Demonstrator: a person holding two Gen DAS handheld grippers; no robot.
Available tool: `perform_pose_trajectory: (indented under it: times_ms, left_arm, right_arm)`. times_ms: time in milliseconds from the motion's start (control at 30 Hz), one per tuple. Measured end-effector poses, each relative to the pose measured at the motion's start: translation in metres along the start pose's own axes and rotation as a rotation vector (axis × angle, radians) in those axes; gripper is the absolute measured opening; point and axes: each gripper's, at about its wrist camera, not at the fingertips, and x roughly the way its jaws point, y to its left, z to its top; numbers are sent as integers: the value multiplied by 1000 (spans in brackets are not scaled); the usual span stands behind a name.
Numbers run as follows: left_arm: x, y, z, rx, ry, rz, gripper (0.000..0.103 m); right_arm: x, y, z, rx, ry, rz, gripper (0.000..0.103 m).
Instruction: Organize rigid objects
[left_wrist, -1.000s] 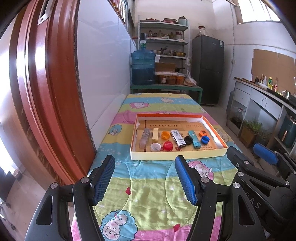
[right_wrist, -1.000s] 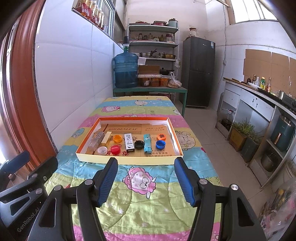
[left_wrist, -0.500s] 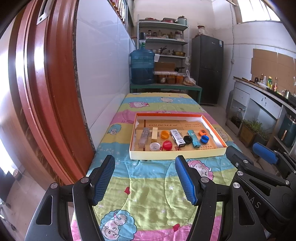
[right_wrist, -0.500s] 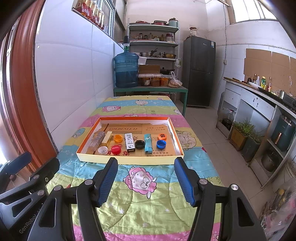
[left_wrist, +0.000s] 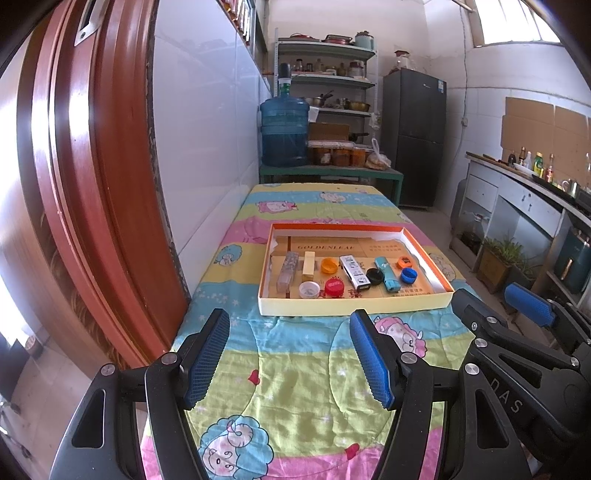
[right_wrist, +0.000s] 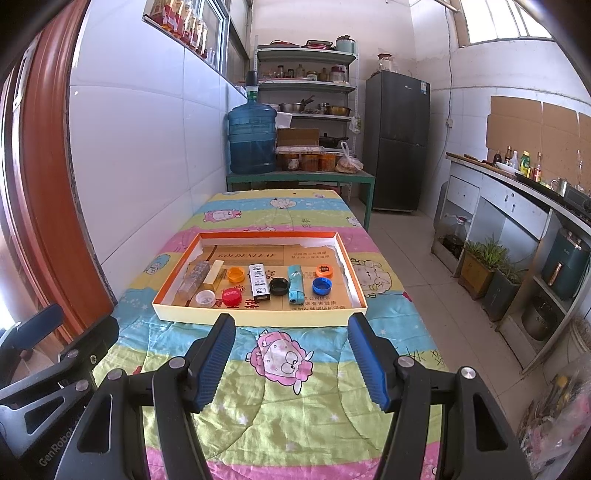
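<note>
Bottle caps and small rigid pieces lie well ahead of us: our left gripper and right gripper both hover with jaws wide apart and nothing between them, above the striped cartoon quilt covering the table. Beyond sits the shallow orange-rimmed cardboard tray, holding a red cap, a blue cap and a black cap.

A home kitchen: fridge, shelves of pots, counter.
</note>
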Motion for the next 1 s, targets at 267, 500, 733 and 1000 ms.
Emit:
perform_pose_trajectory:
  times_ms: [267,500,733,1000]
  left_arm:
    - [1,0,-1,0,3,-1,69]
    - [1,0,-1,0,3,-2,69]
    - [2,1,-2,0,4,-1,69]
    - [2,1,-5,0,7,-3,69]
  right_arm:
    - [0,0,0,-1,2,2,63]
    - [0,0,0,0,3,1,63]
    - [2,1,-2,-1,5,2,63]
    - [2,1,-2,-1,5,2,63]
